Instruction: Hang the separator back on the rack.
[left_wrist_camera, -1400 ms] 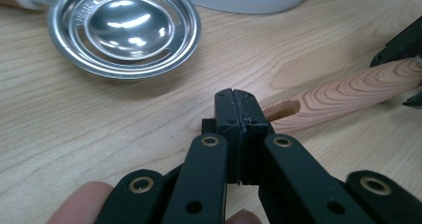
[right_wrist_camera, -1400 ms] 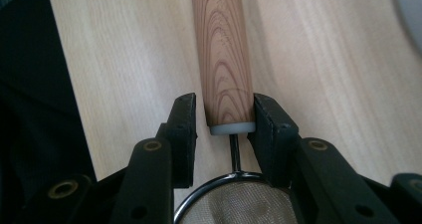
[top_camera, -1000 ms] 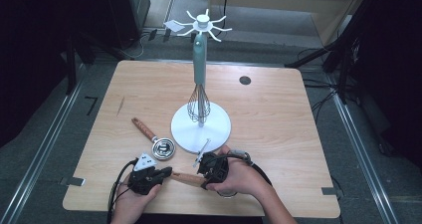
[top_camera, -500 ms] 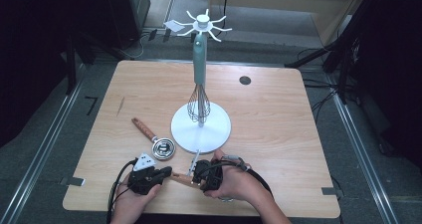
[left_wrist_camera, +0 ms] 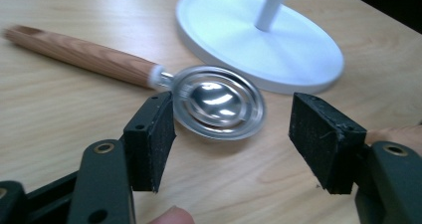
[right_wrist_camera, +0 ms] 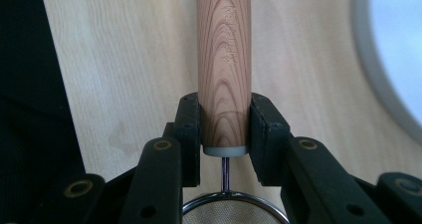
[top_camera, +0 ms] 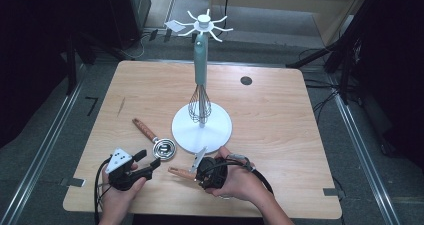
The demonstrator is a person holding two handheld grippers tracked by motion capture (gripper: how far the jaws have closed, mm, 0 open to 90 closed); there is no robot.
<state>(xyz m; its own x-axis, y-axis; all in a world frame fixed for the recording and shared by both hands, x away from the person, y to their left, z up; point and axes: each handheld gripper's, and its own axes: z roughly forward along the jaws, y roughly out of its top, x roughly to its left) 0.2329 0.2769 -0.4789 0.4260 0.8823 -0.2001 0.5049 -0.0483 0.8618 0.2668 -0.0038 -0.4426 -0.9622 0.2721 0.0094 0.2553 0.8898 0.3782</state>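
A small strainer with a wooden handle (top_camera: pixel 179 173) is held level near the table's front edge. My right gripper (top_camera: pixel 200 174) is shut on it. In the right gripper view both pads clamp the handle (right_wrist_camera: pixel 224 59) just above its grey collar, and the mesh ring (right_wrist_camera: pixel 234 209) shows below. My left gripper (top_camera: pixel 146 164) stands a little to the left of the handle's free end. Its jaws have just been opening, and nothing is between them (left_wrist_camera: pixel 231 144). Beyond them a round metal spoon with a wooden handle (left_wrist_camera: pixel 219 102) lies flat on the table (top_camera: pixel 280 150).
A white stand with a round base (top_camera: pixel 220 130) rises mid-table. A teal-handled whisk (top_camera: pixel 200 105) hangs from its hooked top. The metal spoon (top_camera: pixel 164 148) lies against the base's left side. A dark round hole (top_camera: pixel 245 80) sits at the table's far right.
The left gripper, earlier shut on the free end of the strainer's handle, has opened and drawn back to the left. The right gripper keeps its hold and has barely moved.
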